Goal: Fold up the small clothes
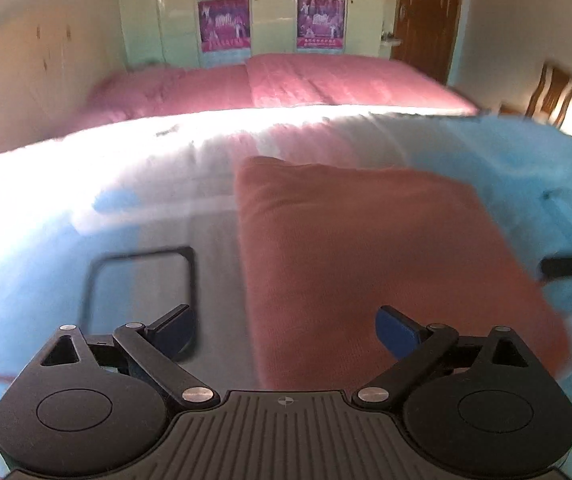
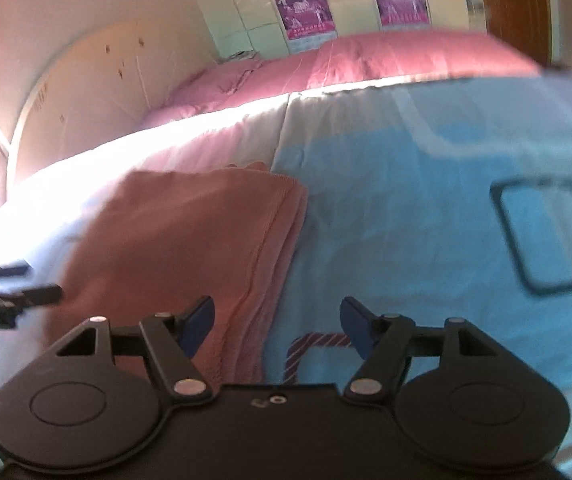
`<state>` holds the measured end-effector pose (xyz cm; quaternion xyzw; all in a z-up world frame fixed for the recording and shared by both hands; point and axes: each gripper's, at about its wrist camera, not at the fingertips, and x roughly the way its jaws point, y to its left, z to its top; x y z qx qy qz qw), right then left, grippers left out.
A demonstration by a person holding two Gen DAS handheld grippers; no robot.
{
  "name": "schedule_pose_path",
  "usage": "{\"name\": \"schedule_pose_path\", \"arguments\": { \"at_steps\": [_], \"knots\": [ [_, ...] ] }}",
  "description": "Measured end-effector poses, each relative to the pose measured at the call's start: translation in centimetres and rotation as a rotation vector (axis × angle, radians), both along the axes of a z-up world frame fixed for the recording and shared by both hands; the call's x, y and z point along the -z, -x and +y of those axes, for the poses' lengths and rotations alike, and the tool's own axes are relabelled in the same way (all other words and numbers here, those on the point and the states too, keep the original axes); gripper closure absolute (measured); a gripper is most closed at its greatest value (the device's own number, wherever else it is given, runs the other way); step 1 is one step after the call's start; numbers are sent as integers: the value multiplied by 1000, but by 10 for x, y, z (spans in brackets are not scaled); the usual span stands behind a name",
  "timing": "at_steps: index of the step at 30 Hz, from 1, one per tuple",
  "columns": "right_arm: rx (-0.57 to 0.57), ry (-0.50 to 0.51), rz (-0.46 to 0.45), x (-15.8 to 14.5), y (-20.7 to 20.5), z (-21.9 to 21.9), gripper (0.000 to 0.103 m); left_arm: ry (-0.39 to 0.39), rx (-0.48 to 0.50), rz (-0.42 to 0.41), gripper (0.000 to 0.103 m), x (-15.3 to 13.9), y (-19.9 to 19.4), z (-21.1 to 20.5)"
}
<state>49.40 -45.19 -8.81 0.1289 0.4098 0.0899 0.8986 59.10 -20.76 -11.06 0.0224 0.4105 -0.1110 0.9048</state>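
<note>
Right hand-held gripper (image 2: 277, 326) jaws apart, nothing between pads. Folded pink cloth (image 2: 189, 256) on blue bedsheet (image 2: 398, 220). Left hand-held gripper (image 2: 25, 300) at cloth's left edge.

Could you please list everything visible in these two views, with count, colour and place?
Cloth: one, salmon pink, folded, on the blue sheet.
Sheet: one, light blue with dark rectangle outlines, under the cloth.
Quilt: one, pink, on the bed behind.
Posters: two, purple, on the far cupboard.
Door: one, brown, far right.
Chair: one, wooden, right edge.
Left gripper: black with blue pads, open, nothing held.
Right gripper: black with blue pads, open, over the cloth's edge.
</note>
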Motion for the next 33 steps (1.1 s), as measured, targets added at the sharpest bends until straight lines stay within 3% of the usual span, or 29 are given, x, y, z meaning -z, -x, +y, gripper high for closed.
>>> {"name": "schedule_pose_path", "arguments": {
  "at_steps": [3, 5, 8, 12, 19, 25, 28, 33],
  "knots": [
    [2, -157, 43, 10, -5, -17, 36, 185, -48, 74, 7, 10, -7, 26],
    [10, -267, 79, 19, -8, -29, 38, 264, -70, 106, 10, 17, -10, 39],
    [15, -382, 122, 32, -11, -40, 54, 317, -90, 164, 22, 29, -15, 51],
    [18, -490, 162, 46, -16, -49, 55, 343, -77, 200, 25, 39, -19, 55],
    [-45, -454, 179, 48, -32, -38, 56, 431, -79, 237, 25, 58, -36, 54],
    [-74, -539, 189, 60, -55, -34, 58, 435, -47, 239, 25, 59, -48, 41],
    [-101, -533, 191, 63, -57, -39, 74, 448, -31, 246, 29, 59, -50, 41],
    [-98, -558, 203, 67, -53, -41, 74, 450, -23, 243, 29, 61, -52, 36]
  ]
}}
